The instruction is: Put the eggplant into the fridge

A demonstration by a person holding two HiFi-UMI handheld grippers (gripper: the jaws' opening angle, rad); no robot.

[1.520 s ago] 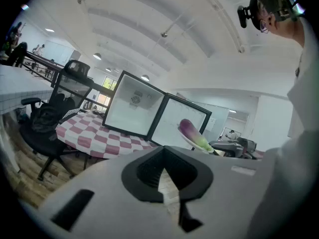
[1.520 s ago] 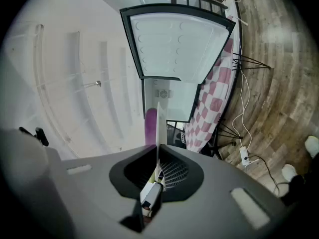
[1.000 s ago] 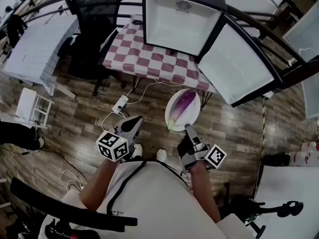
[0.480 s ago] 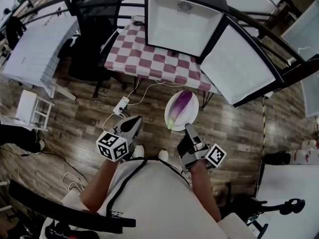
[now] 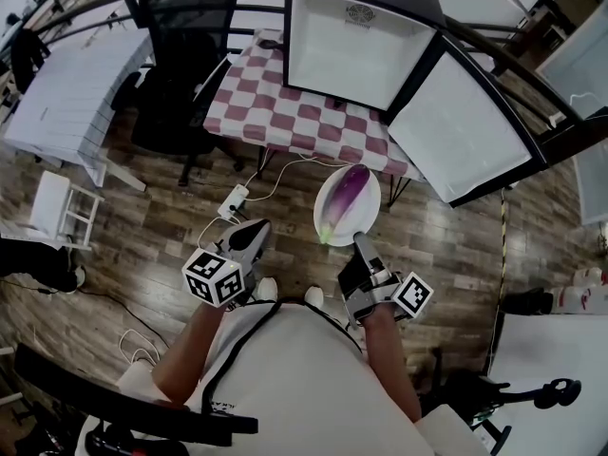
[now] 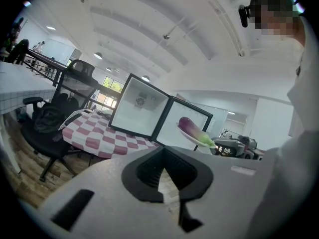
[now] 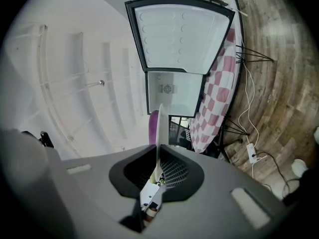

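A purple eggplant [image 5: 348,196] with a green stem end lies on a white plate [image 5: 370,215]. My right gripper [image 5: 361,244] is shut on the plate's near rim and holds it level above the wooden floor. Its jaws have just closed a touch tighter on that rim. In the right gripper view the plate [image 7: 159,128] stands edge-on between the jaws, with the eggplant [image 7: 152,126] behind it. The open fridge [image 5: 356,46] sits on a checkered table ahead, its door [image 5: 465,126] swung out to the right. My left gripper [image 5: 253,234] hangs shut and empty at the left, and its view shows the eggplant [image 6: 191,129].
The red-and-white checkered table [image 5: 285,112] bears the fridge. A black office chair [image 5: 180,36] stands to its left. A power strip with cables [image 5: 231,200] lies on the floor ahead of my left gripper. A white stool [image 5: 59,202] and a white table [image 5: 66,84] are far left.
Both grippers and the plate with the eggplant have drifted a little toward the fridge. The hold on the plate is the same.
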